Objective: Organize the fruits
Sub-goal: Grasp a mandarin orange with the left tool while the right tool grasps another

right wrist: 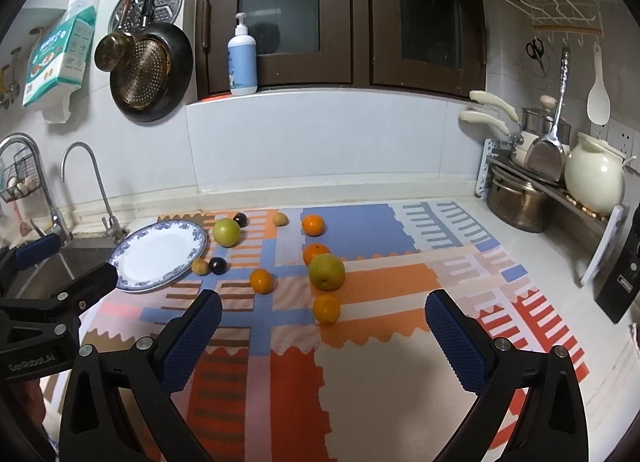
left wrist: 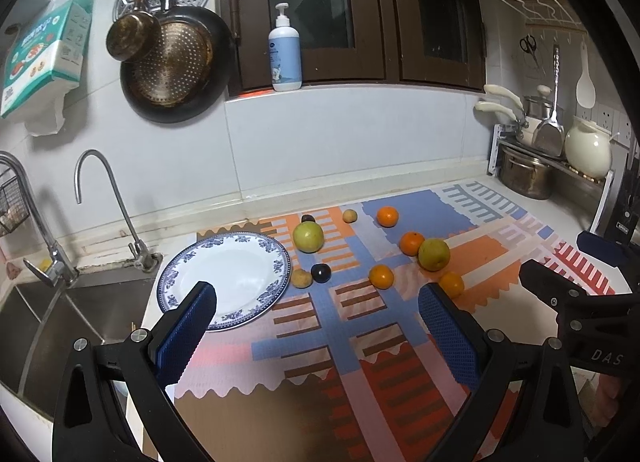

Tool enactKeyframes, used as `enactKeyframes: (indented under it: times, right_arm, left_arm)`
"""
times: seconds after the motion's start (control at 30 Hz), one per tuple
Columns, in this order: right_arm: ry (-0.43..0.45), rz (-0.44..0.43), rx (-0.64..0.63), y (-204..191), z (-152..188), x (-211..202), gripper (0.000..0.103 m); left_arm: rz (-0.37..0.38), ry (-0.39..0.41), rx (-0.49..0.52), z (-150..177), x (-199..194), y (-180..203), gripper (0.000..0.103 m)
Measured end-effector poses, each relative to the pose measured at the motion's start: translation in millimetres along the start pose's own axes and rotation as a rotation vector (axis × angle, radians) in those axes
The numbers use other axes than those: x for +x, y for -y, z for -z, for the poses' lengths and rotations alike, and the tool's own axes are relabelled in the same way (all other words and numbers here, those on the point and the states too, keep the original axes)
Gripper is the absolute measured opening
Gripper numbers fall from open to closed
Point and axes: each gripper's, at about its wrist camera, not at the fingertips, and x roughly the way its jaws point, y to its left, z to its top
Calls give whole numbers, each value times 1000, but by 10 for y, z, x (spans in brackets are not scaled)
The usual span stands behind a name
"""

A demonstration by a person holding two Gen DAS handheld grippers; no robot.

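Both tongs gape wide, holding nothing: left gripper (left wrist: 316, 302), right gripper (right wrist: 323, 308). Fruits (right wrist: 326, 271) lie scattered mid-frame on the patterned mat (right wrist: 380, 286), beyond the fingertips. Empty plate (left wrist: 208, 262) sits centre-left.

The plate (left wrist: 224, 282) looks like glossy glazed ceramic. The mat (right wrist: 380, 286) is matt, with a fine woven texture. The oranges (right wrist: 262, 280) have a slightly dimpled, shiny skin. The pot (right wrist: 516, 202) is brushed metal, and the claw pads (left wrist: 188, 338) are rough blue rubber.
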Motion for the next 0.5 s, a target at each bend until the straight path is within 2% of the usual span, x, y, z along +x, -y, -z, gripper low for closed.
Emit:
enactKeyframes:
  times: [0.3,0.5]
  right_arm:
    - [-51,3,42,37,12,240,102]
    - [-87,8,61,54,15,450,99]
  left_arm:
    - [57,-6,67,-37,266,52,102]
    - [118,-13,122,-74,521,110,96]
